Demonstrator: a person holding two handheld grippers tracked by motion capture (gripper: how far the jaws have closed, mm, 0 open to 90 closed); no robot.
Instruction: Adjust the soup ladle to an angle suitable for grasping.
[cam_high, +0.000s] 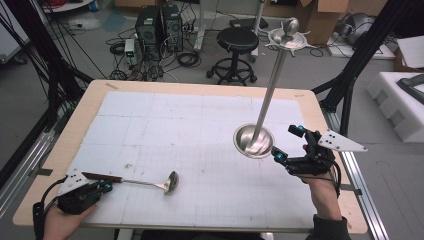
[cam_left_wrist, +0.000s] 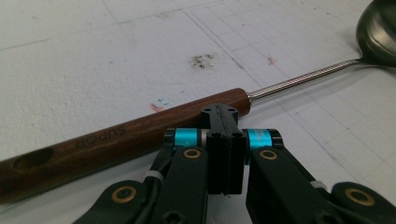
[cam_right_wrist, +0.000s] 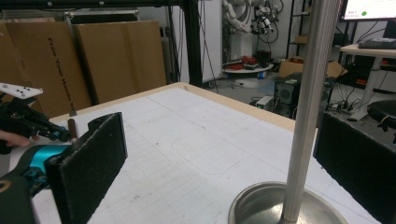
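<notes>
Ladle (cam_left_wrist: 116, 140) handle reads "Hoans"; left claw (cam_left_wrist: 224, 135) fully closed beside it, right claw (cam_high: 289, 144) wide open, empty

A grey concrete floor (cam_high: 40, 95) lay beyond the pale wooden table (cam_high: 210, 87). A black round stool (cam_high: 237, 39) stood near two black computer towers (cam_high: 159, 25) amid tangled cables. Brown cardboard boxes (cam_right_wrist: 93, 51) leaned behind black metal frame posts (cam_right_wrist: 192, 42).
</notes>
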